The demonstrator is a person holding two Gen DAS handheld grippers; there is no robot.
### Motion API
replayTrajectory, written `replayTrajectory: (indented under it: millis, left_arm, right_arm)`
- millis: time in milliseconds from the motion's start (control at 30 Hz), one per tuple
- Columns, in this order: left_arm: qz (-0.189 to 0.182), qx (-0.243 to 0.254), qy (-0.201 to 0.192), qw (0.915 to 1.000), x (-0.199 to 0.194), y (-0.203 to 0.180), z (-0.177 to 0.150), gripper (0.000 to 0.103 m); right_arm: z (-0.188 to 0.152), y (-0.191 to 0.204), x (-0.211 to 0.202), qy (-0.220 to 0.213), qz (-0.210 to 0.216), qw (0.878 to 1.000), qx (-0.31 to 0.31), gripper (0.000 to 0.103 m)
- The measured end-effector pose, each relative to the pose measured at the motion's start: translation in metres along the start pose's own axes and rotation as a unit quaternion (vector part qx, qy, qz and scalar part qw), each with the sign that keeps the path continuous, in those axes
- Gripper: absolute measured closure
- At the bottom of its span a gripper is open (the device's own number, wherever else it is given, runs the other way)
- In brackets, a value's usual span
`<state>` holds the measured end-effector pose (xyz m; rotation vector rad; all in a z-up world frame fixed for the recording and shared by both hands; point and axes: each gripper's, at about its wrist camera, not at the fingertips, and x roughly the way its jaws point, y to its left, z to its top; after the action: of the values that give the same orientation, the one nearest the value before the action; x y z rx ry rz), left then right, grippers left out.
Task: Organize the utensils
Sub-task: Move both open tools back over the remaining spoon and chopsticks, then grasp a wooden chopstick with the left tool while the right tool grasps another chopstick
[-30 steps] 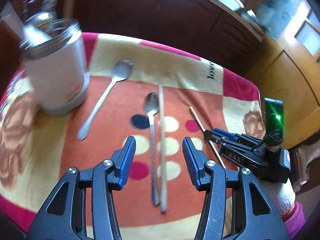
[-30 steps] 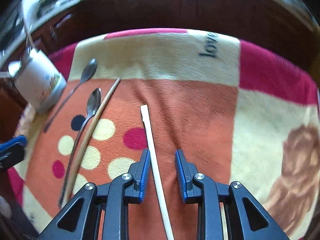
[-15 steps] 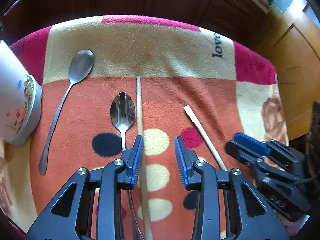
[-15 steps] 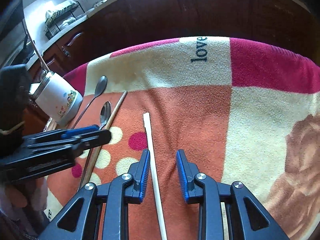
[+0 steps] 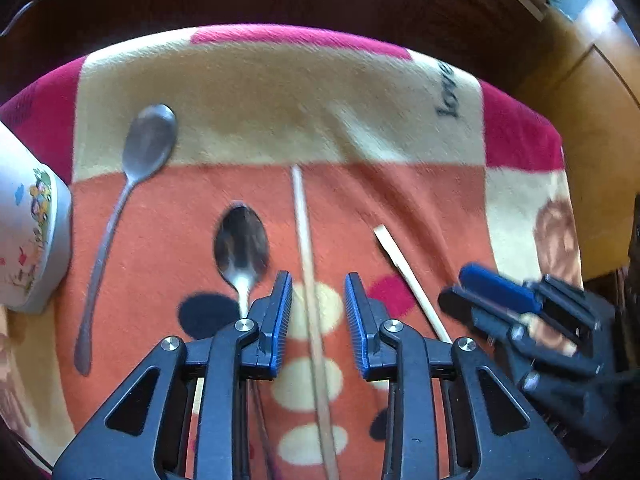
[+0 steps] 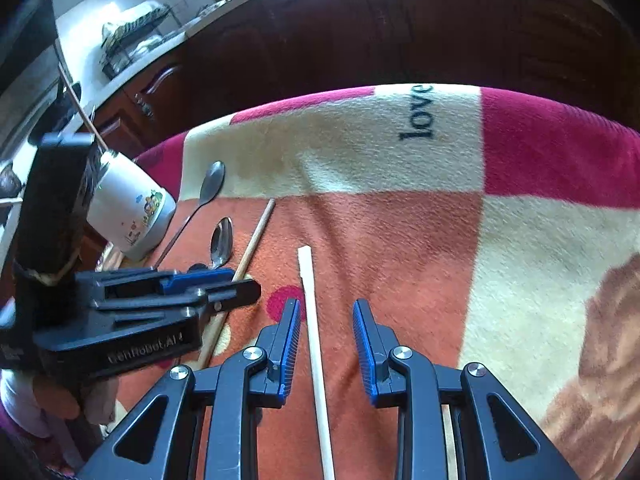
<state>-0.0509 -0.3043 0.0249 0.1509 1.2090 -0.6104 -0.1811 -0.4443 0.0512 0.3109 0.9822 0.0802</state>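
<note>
A: Item one, the left gripper (image 5: 316,312). What is it doing?

B: It is hanging with its jaws apart, straddling the round chopstick (image 5: 308,280) on the blanket (image 5: 260,92). Nothing is being held. The small spoon (image 5: 241,248) is lying just beside its left finger.

A: Item two, the right gripper (image 6: 326,342)?

B: Likewise spread wide, lined up over the flat chopstick (image 6: 314,340), which is running between its fingers without touching either pad. Both chopsticks are lying on the orange patch, near each other but apart.

A: The step in hand?

B: By the look of it, both grippers are getting ready to pick up a chopstick each. The next move is calling for lowering onto the fabric and closing squarely on thin sticks that could roll or slip.

A: Destination?

B: Probably the white cup (image 6: 130,212) standing at the left edge, with the long spoon (image 5: 120,216) lying near it.

A: Anything unclear?

B: The left view is blurring with motion. The cup is being cut off there, and partly blocked by the left gripper's body in the right view. The chopsticks' near ends are running out of frame.
</note>
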Motion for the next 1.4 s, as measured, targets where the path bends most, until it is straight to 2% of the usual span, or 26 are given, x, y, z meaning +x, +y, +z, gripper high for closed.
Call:
replayTrajectory:
  millis: [200,267,433,567,667,700,767,1067,1400]
  left_arm:
    - [0.022,0.028,-0.003,0.9994,0.010,-0.006,0.014,0.078]
    - [0.029,0.042,-0.006,0.9987,0.011,-0.010,0.014,0.097]
    - [0.006,0.024,-0.016,0.9996,0.001,0.004,0.005,0.098]
    - [-0.006,0.012,-0.032,0.9994,-0.018,0.011,-0.004,0.098]
    - [-0.016,0.004,-0.043,0.9989,-0.035,0.017,-0.015,0.099]
    - [-0.019,0.003,-0.047,0.9987,-0.040,0.017,-0.018,0.099]
    - [-0.025,-0.001,-0.056,0.9981,-0.048,0.016,-0.022,0.099]
    - [-0.053,-0.018,-0.106,0.9927,-0.106,0.023,-0.048,0.099]
    - [-0.043,-0.020,-0.145,0.9883,-0.153,0.031,-0.080,0.098]
  right_arm:
    - [0.008,0.010,0.010,0.015,-0.008,0.999,-0.032,0.078]
    - [0.008,0.010,0.011,0.018,-0.009,0.999,-0.032,0.078]
    - [0.010,0.021,0.017,0.026,-0.003,0.999,-0.044,0.078]
    - [0.018,0.034,0.032,0.039,-0.023,0.996,-0.074,0.078]
    - [0.022,0.038,0.050,0.057,-0.037,0.994,-0.089,0.091]
    - [0.022,0.040,0.052,0.048,-0.047,0.993,-0.097,0.096]
    - [0.024,0.039,0.053,0.045,-0.047,0.994,-0.090,0.096]
    - [0.018,0.047,-0.022,-0.034,0.023,0.998,-0.046,0.096]
    - [0.011,0.088,-0.072,-0.085,0.035,0.993,-0.073,0.096]
